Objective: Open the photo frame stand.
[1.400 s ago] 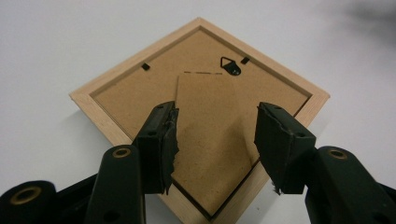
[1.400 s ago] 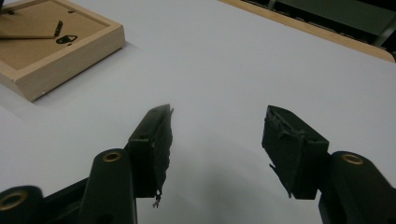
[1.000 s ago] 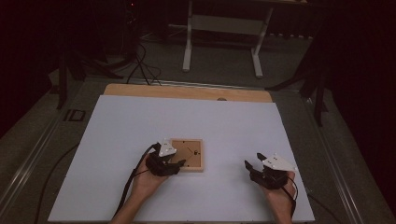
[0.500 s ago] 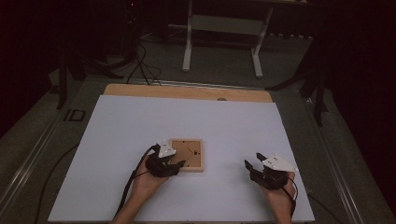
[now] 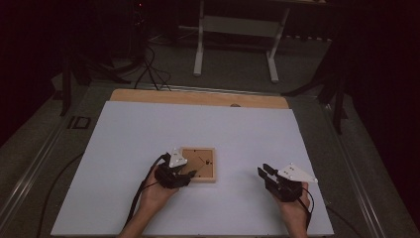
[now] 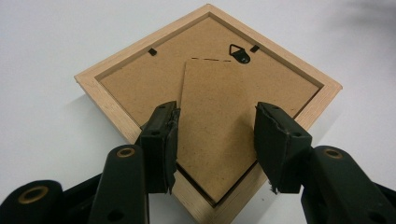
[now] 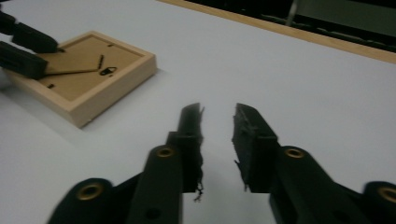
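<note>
The left gripper (image 6: 215,140), fingers closing, straddles the frame's (image 6: 100,91) cardboard stand (image 6: 215,116).

White table sheet (image 5: 148,134), wooden strip (image 5: 198,97) beyond, metal stand (image 5: 237,29) behind

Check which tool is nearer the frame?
Left. The left tool straddles the stand flap on the frame; the right tool hovers over bare table, apart from it.

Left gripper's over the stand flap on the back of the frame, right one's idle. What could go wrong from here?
1. The left gripper straddles the stand without pressing it; closing could crease the thin board or tear its hinge.
2. Nothing pins the frame: the right gripper, its jaws just narrowed on nothing, is off to the side, so a pull may drag or lift the frame.
</note>
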A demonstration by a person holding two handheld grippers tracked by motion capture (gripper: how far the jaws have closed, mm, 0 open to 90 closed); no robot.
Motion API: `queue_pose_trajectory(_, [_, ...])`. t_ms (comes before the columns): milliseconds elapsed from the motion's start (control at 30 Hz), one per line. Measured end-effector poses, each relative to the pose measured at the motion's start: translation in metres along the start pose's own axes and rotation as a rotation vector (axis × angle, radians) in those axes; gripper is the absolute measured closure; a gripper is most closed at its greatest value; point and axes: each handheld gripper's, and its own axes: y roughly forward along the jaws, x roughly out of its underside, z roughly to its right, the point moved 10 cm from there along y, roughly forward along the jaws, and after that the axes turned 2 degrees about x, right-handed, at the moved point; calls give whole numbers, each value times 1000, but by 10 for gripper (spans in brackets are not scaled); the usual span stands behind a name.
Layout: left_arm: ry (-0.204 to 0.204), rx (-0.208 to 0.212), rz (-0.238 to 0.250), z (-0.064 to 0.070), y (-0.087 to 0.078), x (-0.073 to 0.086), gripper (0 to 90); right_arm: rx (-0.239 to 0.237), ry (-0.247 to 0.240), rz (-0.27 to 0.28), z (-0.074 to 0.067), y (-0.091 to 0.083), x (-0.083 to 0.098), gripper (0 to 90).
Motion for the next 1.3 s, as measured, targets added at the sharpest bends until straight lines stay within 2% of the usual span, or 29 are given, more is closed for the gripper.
queue_pose_trajectory(200, [2,-1,-5,0,0,-1,511,-26,-45,-1,-17,6,-3,864])
queue_pose_trajectory(433, [7,-2,-18,0,-1,-2,511,-68,-116,-5,-48,19,-10,897])
queue_pose_trajectory(467, [7,-2,-18,0,-1,-2,511,-68,-116,-5,-48,19,-10,897])
queue_pose_trajectory(533, [7,-1,-19,0,-1,-2,511,-87,-129,-6,-58,25,-13,898])
queue_pose_trajectory(733, [9,-4,-14,0,-2,-3,511,-142,-104,-25,-84,43,-16,900])
queue_pose_trajectory(967, [9,-6,-7,1,-2,-4,511,-189,-131,-68,-114,67,-11,900])
queue_pose_trajectory(1133, [15,-8,-5,1,-3,-5,512,-193,-140,-112,-122,79,-3,900])
queue_pose_trajectory(1300, [25,-11,-3,1,-5,-9,512,-196,-127,-122,-121,78,-3,900])
